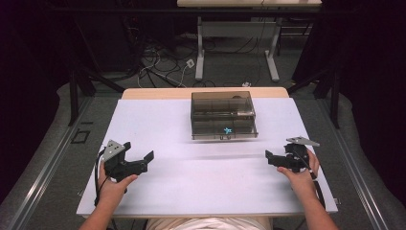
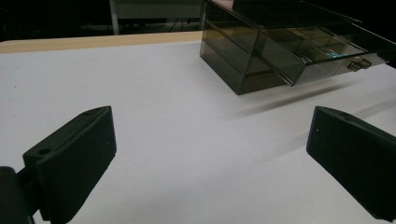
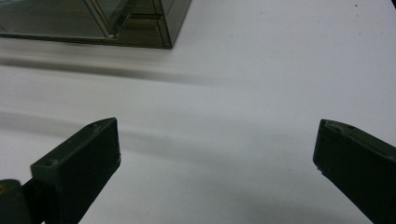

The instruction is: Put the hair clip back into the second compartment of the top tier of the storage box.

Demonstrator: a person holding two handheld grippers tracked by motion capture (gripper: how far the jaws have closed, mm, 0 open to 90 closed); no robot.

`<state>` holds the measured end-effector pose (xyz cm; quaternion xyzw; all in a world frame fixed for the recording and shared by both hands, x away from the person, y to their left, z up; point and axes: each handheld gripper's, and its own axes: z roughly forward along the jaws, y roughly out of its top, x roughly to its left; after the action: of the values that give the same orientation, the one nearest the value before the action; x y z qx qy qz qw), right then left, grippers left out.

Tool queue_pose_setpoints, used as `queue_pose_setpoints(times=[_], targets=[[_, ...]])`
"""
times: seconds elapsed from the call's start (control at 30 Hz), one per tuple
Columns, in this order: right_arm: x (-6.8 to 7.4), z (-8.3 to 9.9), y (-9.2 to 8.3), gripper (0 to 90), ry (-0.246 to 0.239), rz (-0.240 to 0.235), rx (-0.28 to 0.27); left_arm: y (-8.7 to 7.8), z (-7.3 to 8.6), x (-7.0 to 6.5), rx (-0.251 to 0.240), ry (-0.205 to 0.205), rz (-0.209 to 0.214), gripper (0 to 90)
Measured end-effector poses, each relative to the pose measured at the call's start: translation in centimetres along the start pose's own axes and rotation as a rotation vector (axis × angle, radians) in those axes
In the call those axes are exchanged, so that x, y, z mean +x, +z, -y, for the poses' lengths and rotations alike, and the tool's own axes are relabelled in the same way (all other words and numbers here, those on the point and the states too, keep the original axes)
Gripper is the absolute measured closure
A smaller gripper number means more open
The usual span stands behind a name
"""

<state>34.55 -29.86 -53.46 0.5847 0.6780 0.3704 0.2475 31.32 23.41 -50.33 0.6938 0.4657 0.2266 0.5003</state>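
One smoky clear drawer box [image 1: 222,115] at 12 o'clock on one white table [image 1: 201,177], its drawer slightly out, two grippers with jaws spread, left gripper [image 1: 140,155] at 8 o'clock, right gripper [image 1: 269,156] at 4 o'clock, both holding nothing.

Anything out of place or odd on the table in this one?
Only one thing: the smoky plastic drawer box has its lower drawer pulled partly out, with a small blue item inside. Both the left gripper and the right gripper are open and empty.

The small cyan object [image 1: 228,130] inside the smoky drawer box [image 1: 221,115] is too tiny to identify, perhaps plastic.
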Motion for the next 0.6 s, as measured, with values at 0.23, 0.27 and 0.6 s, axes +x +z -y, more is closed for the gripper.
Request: queue_pose_setpoints(times=[0.23, 0.27, 0.6], targets=[[-0.44, 0.10, 0.21, 1.1, 0.020, 0.018, 0.004, -0.02, -0.02, 0.00, 0.000, 0.002, 0.000, 1.3], [-0.45, 0.13, 0.25, 1.2, 0.026, 0.017, 0.005, -0.02, -0.02, 0.00, 0.000, 0.002, 0.000, 1.2], [-0.44, 0.28, 0.56, 1.3, 0.025, 0.029, 0.016, -0.01, -0.05, 0.08, 0.006, 0.008, 0.001, 1.3]])
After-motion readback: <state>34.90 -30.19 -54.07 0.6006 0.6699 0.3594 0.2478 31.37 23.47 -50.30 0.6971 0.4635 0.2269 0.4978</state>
